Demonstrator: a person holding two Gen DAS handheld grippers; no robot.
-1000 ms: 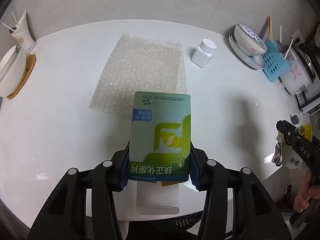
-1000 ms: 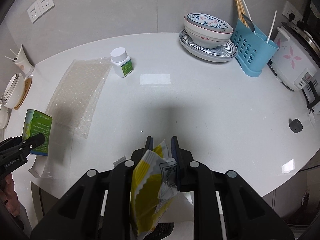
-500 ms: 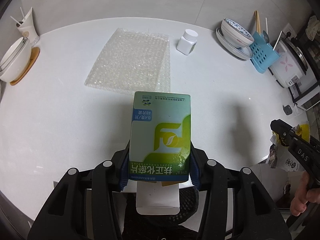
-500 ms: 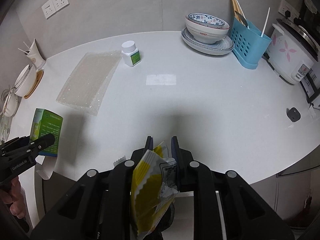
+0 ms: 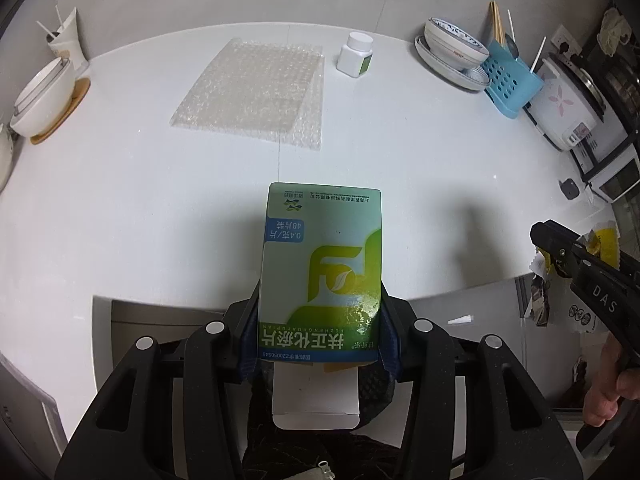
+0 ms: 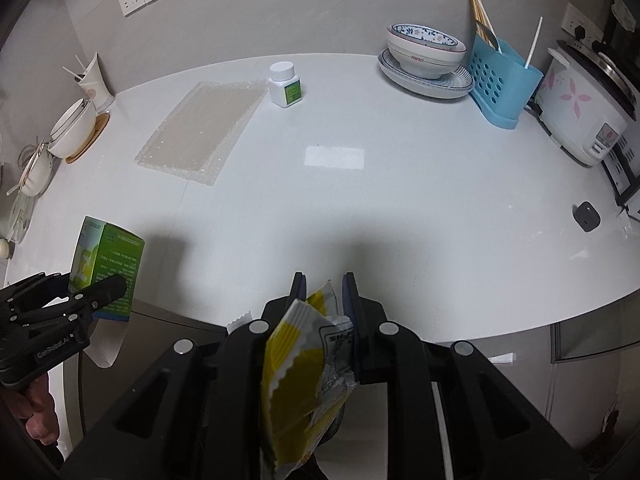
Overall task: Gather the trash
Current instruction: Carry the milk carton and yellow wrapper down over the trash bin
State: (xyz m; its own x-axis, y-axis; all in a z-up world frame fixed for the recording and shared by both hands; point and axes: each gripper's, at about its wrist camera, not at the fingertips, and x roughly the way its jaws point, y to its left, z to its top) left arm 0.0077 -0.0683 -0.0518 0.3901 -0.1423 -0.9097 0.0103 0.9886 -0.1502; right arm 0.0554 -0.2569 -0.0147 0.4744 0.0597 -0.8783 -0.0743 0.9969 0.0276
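Note:
My left gripper (image 5: 320, 320) is shut on a green and white medicine box (image 5: 322, 268), held over the white counter's front edge; the box also shows in the right wrist view (image 6: 106, 264). My right gripper (image 6: 324, 292) is shut on a crumpled yellow and silver snack wrapper (image 6: 304, 364), also past the counter's front edge; the wrapper shows in the left wrist view (image 5: 600, 244). A sheet of bubble wrap (image 5: 252, 92) lies flat on the counter (image 5: 120, 200), far ahead. A white pill bottle (image 5: 355, 55) stands beside it.
A stacked bowl and plate (image 6: 424, 60), a blue utensil holder (image 6: 504, 80) and a rice cooker (image 6: 584, 112) stand at the back right. A white bowl on a wooden coaster (image 6: 74, 128) and a cup (image 6: 94, 80) stand at the left. A small black object (image 6: 586, 216) lies near the right edge.
Both grippers have drawn back and up from the counter with their loads; the counter's front edge and the cabinet below now show.

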